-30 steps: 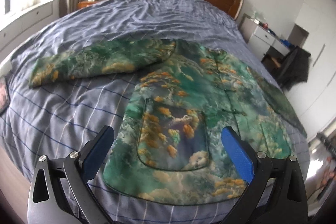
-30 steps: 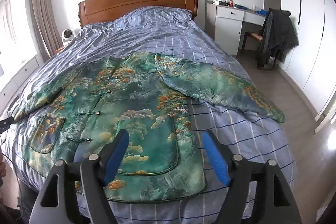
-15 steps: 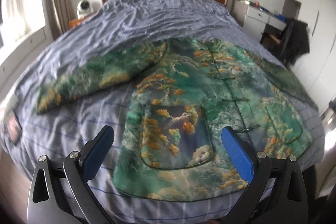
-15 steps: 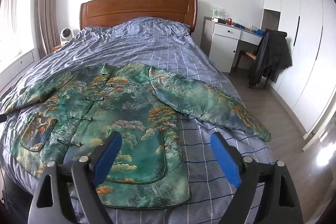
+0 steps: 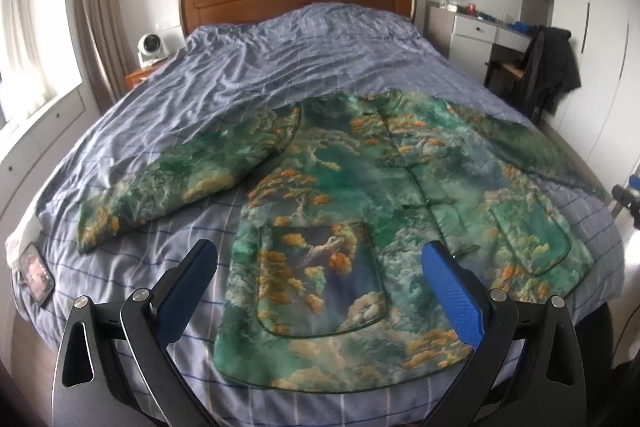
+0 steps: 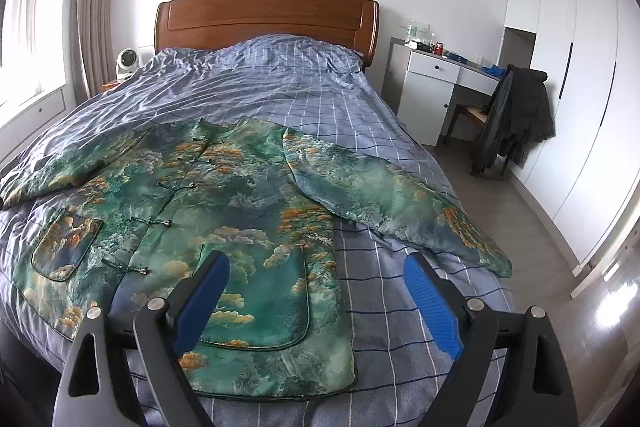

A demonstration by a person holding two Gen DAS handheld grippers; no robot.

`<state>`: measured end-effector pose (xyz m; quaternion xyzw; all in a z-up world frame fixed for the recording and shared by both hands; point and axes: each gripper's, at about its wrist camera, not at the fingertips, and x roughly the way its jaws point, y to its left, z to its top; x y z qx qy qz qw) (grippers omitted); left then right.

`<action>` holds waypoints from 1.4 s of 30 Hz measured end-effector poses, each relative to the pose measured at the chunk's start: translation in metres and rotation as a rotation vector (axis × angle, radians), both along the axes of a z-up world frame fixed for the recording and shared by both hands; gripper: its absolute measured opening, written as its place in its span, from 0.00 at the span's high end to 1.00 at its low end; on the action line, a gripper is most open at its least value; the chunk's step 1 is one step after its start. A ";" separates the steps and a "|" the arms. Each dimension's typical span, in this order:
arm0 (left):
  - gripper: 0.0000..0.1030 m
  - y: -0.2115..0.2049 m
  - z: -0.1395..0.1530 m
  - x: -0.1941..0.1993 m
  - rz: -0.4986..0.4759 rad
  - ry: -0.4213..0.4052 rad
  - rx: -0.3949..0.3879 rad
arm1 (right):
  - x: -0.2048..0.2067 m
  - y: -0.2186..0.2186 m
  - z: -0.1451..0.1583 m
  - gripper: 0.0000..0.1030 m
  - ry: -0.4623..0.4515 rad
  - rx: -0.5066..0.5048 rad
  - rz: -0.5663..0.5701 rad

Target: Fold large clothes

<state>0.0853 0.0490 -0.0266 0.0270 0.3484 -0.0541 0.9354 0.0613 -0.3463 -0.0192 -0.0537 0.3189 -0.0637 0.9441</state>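
A green jacket with orange and cloud print (image 5: 360, 195) lies flat and buttoned on the blue checked bed (image 5: 280, 59), hem toward me. Both sleeves are spread outward. My left gripper (image 5: 320, 251) hovers open above the hem by the left patch pocket (image 5: 320, 287), its blue pads holding nothing. The left sleeve (image 5: 192, 175) stretches away to the left. In the right wrist view the jacket (image 6: 224, 195) fills the bed's near half, and the right sleeve (image 6: 392, 199) angles toward the bed's right edge. My right gripper (image 6: 316, 261) stands open and empty over the right pocket (image 6: 256, 295).
A wooden headboard (image 6: 264, 19) stands at the far end, with a small white fan (image 6: 127, 61) to its left. To the right stand a white desk (image 6: 436, 83), a chair draped with a dark coat (image 6: 512, 115) and white wardrobes (image 6: 580, 107). A flat dark item (image 5: 34, 271) lies at the bed's left edge.
The left wrist view has rolled level and drawn back and up, so the whole jacket shows. The right gripper's jaws have spread wider, and it has tilted slightly.
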 end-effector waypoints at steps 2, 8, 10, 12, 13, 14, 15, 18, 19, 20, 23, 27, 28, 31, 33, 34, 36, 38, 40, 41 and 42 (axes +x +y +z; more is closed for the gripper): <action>0.01 -0.003 0.003 0.000 0.001 -0.013 -0.001 | 0.000 0.000 -0.001 0.12 0.002 -0.005 0.000; 0.01 -0.011 0.004 0.001 -0.014 -0.012 -0.009 | 0.002 -0.005 -0.006 0.12 0.026 -0.003 -0.009; 0.01 -0.015 0.003 -0.001 -0.019 -0.016 0.005 | 0.003 -0.008 -0.008 0.12 0.033 0.012 -0.004; 0.01 -0.016 0.002 -0.004 -0.026 -0.019 0.016 | 0.006 -0.013 -0.010 0.12 0.052 0.050 0.008; 0.01 -0.017 0.002 -0.005 -0.030 -0.019 0.020 | 0.007 -0.021 -0.010 0.12 0.053 0.083 0.023; 0.01 -0.017 0.001 -0.006 -0.033 -0.019 0.025 | 0.009 -0.028 -0.009 0.12 0.046 0.091 0.029; 0.01 -0.018 0.000 -0.007 -0.034 -0.018 0.032 | 0.009 -0.034 -0.009 0.12 0.039 0.080 0.019; 0.01 -0.020 -0.002 -0.009 -0.031 -0.012 0.044 | 0.014 -0.074 -0.002 0.12 0.005 0.030 -0.053; 0.01 -0.021 -0.002 -0.009 -0.029 -0.009 0.043 | 0.015 -0.091 0.001 0.12 -0.009 0.030 -0.085; 0.01 -0.022 -0.003 -0.009 -0.028 -0.003 0.039 | 0.017 -0.118 0.006 0.12 -0.025 0.045 -0.138; 0.01 -0.024 -0.003 -0.008 -0.026 0.009 0.021 | 0.022 -0.181 0.012 0.12 -0.054 0.139 -0.258; 0.01 -0.029 0.002 -0.009 -0.026 0.007 0.014 | 0.037 -0.268 -0.014 0.12 -0.005 0.483 -0.401; 0.01 -0.030 0.002 -0.009 -0.026 0.005 0.016 | 0.039 -0.286 -0.028 0.12 0.005 0.618 -0.434; 0.01 -0.032 0.005 -0.010 -0.026 0.005 0.023 | 0.045 -0.322 -0.080 0.12 0.008 0.946 -0.519; 0.01 -0.031 0.006 -0.009 -0.023 0.011 0.026 | 0.053 -0.328 -0.103 0.12 0.019 1.003 -0.549; 0.01 -0.030 0.006 -0.009 -0.020 0.015 0.026 | 0.062 -0.332 -0.117 0.12 0.025 1.035 -0.558; 0.01 -0.028 0.007 -0.009 -0.012 0.021 0.020 | 0.075 -0.334 -0.136 0.12 0.035 1.096 -0.577; 0.01 -0.025 0.007 -0.008 -0.001 0.030 0.008 | 0.087 -0.343 -0.159 0.12 0.016 1.165 -0.647; 0.01 -0.020 0.007 -0.009 0.012 0.037 -0.006 | 0.096 -0.348 -0.171 0.15 -0.005 1.181 -0.697; 0.01 -0.018 0.007 -0.010 0.019 0.040 -0.013 | 0.099 -0.351 -0.175 0.21 -0.036 1.177 -0.742; 0.01 -0.016 0.006 -0.010 0.025 0.043 -0.019 | 0.100 -0.352 -0.175 0.28 -0.055 1.171 -0.757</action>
